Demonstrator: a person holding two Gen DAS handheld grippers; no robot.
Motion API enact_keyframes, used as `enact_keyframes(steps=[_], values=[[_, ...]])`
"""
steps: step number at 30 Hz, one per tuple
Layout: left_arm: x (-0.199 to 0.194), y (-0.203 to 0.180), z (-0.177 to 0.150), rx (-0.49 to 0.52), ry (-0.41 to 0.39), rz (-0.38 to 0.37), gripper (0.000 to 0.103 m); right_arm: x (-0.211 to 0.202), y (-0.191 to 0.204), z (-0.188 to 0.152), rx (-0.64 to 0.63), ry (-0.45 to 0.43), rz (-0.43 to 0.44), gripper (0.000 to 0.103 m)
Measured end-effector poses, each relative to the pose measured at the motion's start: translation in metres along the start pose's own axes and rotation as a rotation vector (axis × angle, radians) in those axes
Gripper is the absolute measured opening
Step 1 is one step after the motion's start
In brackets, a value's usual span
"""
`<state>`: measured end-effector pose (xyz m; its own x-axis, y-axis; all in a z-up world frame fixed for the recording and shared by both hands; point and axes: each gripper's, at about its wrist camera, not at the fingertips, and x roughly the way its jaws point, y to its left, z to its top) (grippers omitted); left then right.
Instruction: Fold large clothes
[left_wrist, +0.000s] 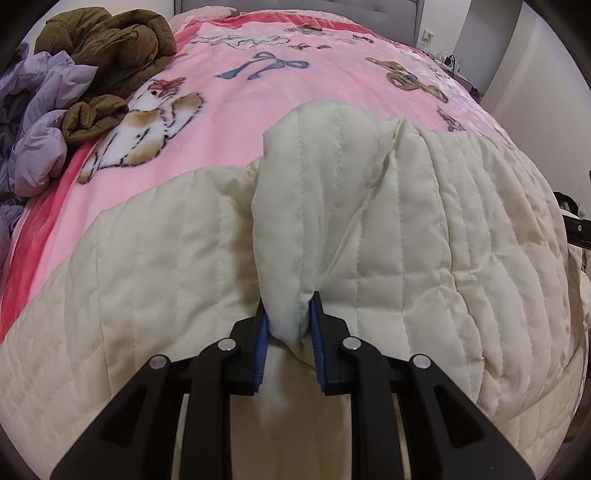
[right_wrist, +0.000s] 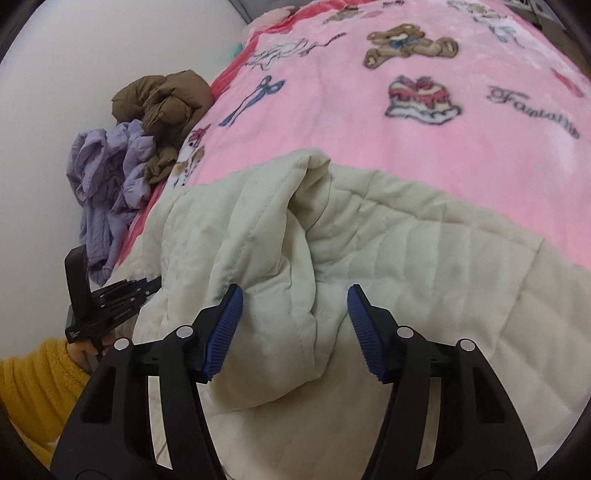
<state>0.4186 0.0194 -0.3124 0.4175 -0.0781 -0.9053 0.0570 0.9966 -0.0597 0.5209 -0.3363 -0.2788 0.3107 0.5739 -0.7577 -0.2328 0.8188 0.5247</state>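
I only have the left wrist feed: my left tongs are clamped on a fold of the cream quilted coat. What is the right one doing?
Observer: The right tongs are open, with a hanging fold of the cream quilted coat between the jaws, not yet pinched.
Operator: Anything on the bed ahead of that side I can't see?
Observer: The pink blanket there shows a cake picture and cursive lettering.
Operator: Can you see my left tool from there?
Observer: Yes, the left tongs are at the coat's left edge, and a yellow sleeve shows behind them.
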Motion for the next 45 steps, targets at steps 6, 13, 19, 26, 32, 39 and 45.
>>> enact_keyframes(steps=[6, 13, 19, 26, 32, 39, 45], values=[[0.001, 0.001, 0.000, -0.007, -0.001, 0.004, 0.020, 0.001, 0.016, -0.010, -0.112, 0.043, -0.026, 0.052], [0.002, 0.001, 0.000, -0.012, -0.002, 0.001, 0.020, 0.033, 0.035, -0.019, -0.246, 0.153, -0.183, 0.008], [-0.001, -0.004, -0.001, 0.018, -0.011, 0.014, 0.021, 0.005, 0.018, -0.011, -0.084, 0.037, -0.190, 0.004], [0.004, -0.012, -0.003, 0.040, -0.006, 0.052, 0.021, 0.013, -0.015, -0.029, 0.124, 0.031, -0.224, 0.003], [-0.017, -0.012, -0.009, 0.059, -0.083, 0.066, 0.028, 0.011, -0.008, -0.033, 0.215, 0.010, -0.288, 0.035], [-0.091, 0.002, 0.007, 0.097, -0.314, 0.018, 0.050, -0.067, 0.049, -0.022, 0.019, -0.284, -0.247, 0.045], [-0.041, -0.028, 0.055, 0.161, -0.156, -0.116, 0.050, -0.006, 0.065, 0.018, -0.105, -0.127, -0.238, 0.019]])
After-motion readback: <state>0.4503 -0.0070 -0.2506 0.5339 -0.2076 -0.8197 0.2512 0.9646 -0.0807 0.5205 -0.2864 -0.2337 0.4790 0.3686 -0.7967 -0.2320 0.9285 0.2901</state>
